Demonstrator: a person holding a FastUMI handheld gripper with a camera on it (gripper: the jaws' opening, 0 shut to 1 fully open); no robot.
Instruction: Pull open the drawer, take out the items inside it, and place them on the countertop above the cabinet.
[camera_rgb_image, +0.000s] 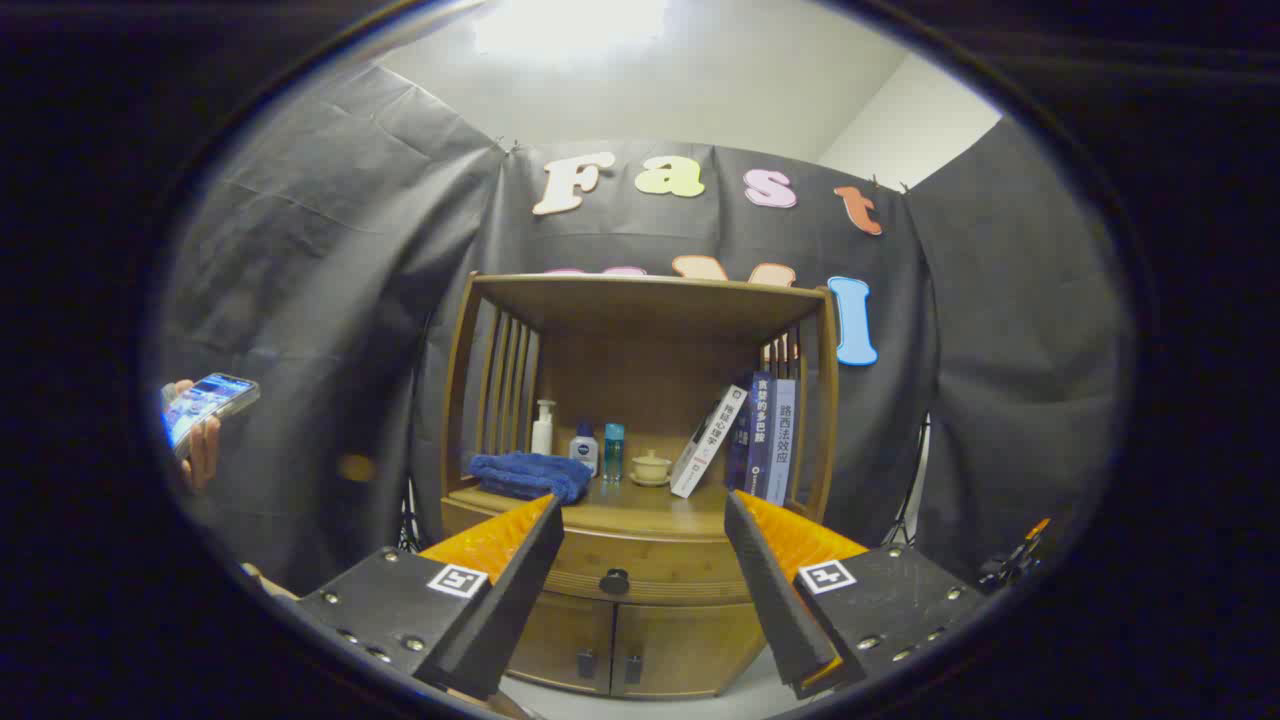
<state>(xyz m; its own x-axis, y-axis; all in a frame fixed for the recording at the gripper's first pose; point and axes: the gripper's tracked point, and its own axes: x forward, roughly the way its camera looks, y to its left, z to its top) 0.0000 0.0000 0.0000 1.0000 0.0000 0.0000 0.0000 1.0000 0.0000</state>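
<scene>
A wooden cabinet (640, 620) stands ahead against the booth's black cloth wall. Its drawer (640, 557) is closed, with a dark round knob (614, 581) at the middle of its front. The countertop (640, 510) above the drawer lies under an open shelf frame. My gripper (642, 510) is open, some way short of the cabinet, with the knob showing in the gap between the two fingers and a little below the tips. Nothing is held. What lies inside the drawer is hidden.
On the countertop lie a folded blue towel (528, 474), a white pump bottle (543, 428), two small bottles (599, 450), a lidded cup on a saucer (651, 467) and several books (755, 440) at the right. Two small doors (640, 645) sit below the drawer. A hand holds a phone (205, 405) far left.
</scene>
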